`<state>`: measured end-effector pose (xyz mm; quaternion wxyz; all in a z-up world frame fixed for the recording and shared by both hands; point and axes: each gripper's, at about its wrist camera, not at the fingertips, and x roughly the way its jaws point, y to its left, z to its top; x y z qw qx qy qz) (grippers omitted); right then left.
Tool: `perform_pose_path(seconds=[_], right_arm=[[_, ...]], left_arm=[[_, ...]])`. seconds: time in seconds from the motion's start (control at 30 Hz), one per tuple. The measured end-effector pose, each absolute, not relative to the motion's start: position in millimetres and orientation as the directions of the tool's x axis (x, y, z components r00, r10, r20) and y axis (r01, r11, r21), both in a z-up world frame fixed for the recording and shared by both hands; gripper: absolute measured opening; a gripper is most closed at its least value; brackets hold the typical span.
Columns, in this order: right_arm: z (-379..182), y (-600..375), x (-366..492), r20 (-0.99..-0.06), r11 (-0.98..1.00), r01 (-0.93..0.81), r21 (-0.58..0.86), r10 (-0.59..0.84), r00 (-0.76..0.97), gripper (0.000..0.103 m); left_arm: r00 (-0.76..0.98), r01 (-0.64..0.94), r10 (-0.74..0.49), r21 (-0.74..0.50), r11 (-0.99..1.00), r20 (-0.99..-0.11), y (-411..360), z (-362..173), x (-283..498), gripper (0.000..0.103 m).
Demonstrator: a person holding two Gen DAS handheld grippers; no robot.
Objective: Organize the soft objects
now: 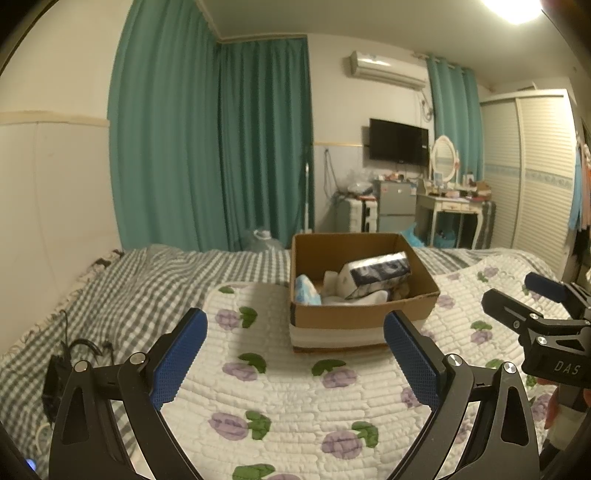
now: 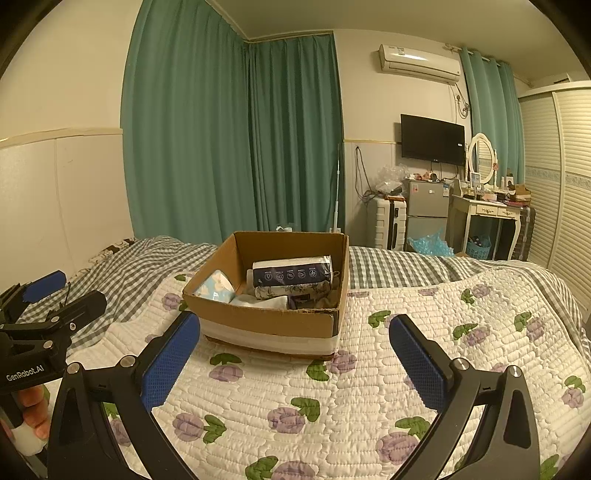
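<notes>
Left wrist view: we hold the left gripper [image 1: 295,354] wide open and empty, short of the box [image 1: 360,314]. The right gripper [image 2: 295,354] likewise. Soft packs [image 2: 291,275] already lie inside the box, so sorting looks largely done. Quilt [image 2: 332,398] around the box gives open room; bed edges lie well apart.

Warm, yellowish indoor light fills both views, coming from a glaring white ceiling lamp [image 1: 517,9] blown out at the top right of the left wrist view. The open brown cardboard box [image 1: 354,314] casts a soft grey shadow leftward onto the white quilted bedspread with purple flowers [image 1: 295,398]. Fisheye distortion bends the walls and teal pleated curtains [image 2: 229,140], the corners go black, and far furniture looks soft and grainy.
</notes>
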<state>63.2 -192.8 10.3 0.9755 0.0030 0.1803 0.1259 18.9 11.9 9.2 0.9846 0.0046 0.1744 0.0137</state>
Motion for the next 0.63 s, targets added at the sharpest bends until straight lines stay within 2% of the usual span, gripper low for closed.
perform_pose_path(seconds=[0.63], right_arm=[[8.5, -191.1, 63.8, -0.354, 0.969, -0.240, 0.058, 0.245, 0.903, 0.103]], left_arm=[[0.936, -0.025, 0.029, 0.017, 1.000, -0.350, 12.3, 6.9, 18.7, 0.098]])
